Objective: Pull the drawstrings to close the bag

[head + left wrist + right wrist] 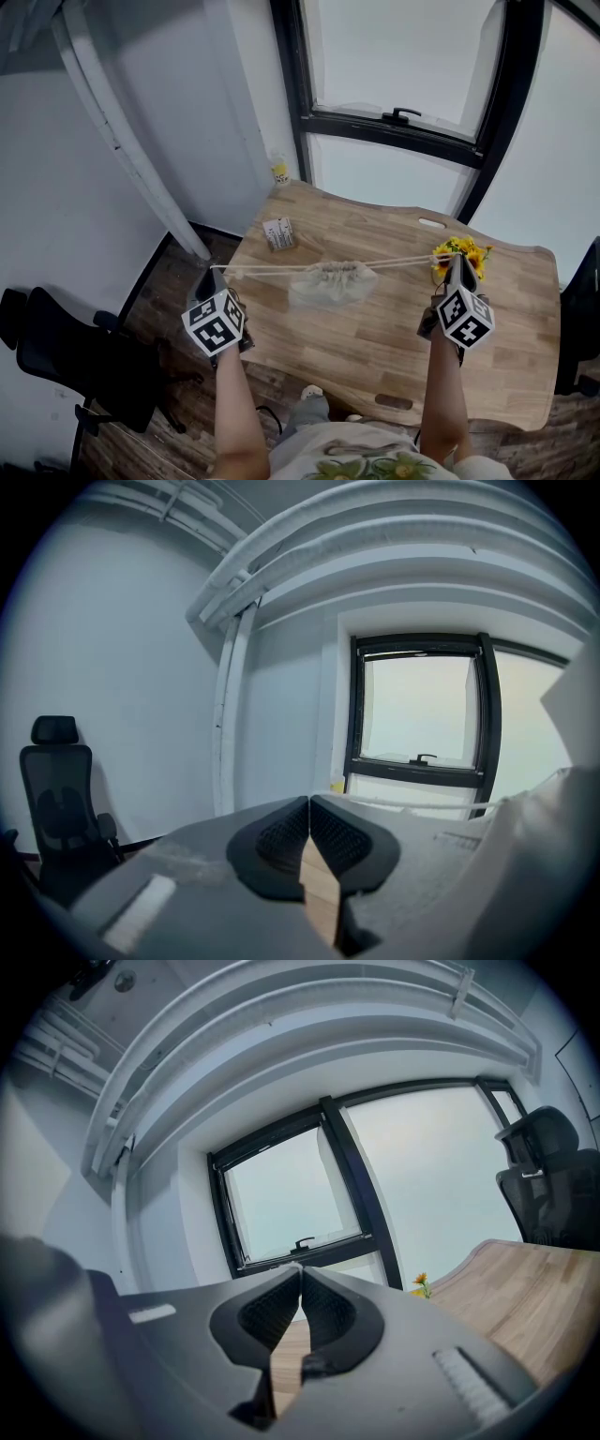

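We see the bag [330,286], a pale cloth pouch, lying near the middle of the wooden table [375,349], between the two tools and well apart from both. Its mouth faces the window [403,84] and is puckered into a tight ruffle, while the body slumps flat toward the person. The drawstrings [405,262] run out of that gathered mouth to either side as pale cords, stretched taut and nearly level above the tabletop. On one side they end at the tips of the left gripper [213,273], which hangs just past the table's left edge over the dark floor. On the other side they end at the tips of the right gripper [457,259], which sits over the table's right part. In the left gripper view we find the ribbed pads pressed together at the tips, with a cord leaving them toward the window side, so the jaws are clamped on the string. In the right gripper view the pads likewise meet at the tips with no gap between them. The cord itself is hard to make out there, though the head view shows it ending at those tips. We cannot tell what the bag holds, since the cloth hides its inside. A bunch of yellow flowers [469,250] stands just behind the right gripper, and a small printed box [278,233] lies near the far left corner of the table, apart from the bag. A black office chair [56,352] stands on the floor at the left.
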Available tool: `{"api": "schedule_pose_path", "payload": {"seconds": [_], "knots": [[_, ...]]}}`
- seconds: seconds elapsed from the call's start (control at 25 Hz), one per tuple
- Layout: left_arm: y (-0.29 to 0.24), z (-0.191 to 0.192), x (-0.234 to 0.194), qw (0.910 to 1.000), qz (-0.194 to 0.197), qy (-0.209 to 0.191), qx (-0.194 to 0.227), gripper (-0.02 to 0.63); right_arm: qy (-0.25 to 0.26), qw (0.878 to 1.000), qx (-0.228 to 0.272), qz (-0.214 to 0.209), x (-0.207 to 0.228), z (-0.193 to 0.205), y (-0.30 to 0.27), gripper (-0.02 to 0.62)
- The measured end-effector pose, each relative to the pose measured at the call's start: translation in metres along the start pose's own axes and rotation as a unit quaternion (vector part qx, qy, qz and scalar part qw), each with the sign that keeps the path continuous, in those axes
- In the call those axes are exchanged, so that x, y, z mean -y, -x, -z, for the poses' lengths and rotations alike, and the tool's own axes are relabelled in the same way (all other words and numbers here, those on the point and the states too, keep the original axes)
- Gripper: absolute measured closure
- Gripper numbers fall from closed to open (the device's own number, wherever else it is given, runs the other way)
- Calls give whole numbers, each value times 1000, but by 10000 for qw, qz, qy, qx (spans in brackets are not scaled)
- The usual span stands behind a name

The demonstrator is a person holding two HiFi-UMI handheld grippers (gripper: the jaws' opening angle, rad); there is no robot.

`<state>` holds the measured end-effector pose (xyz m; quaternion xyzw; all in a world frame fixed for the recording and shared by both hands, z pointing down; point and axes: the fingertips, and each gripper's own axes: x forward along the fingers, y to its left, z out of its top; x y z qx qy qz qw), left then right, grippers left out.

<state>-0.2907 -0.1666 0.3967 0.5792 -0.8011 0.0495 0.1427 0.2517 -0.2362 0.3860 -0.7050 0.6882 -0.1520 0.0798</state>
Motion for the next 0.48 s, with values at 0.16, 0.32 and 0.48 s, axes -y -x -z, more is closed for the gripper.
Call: {"api": "schedule_pose_path", "payload": {"seconds": [0.16, 0.32, 0.48], "knots": [[0, 2, 0, 10000, 5, 12, -12, 595, 2, 10000, -1, -3, 1, 0, 1, 584], [0, 3, 1, 10000, 12, 13, -22, 595, -6, 10000, -6, -3, 2, 0, 1, 584], [-1, 3, 2, 10000, 31, 17, -40, 595, -31, 10000, -13, 5, 3, 1, 1, 584]]}}
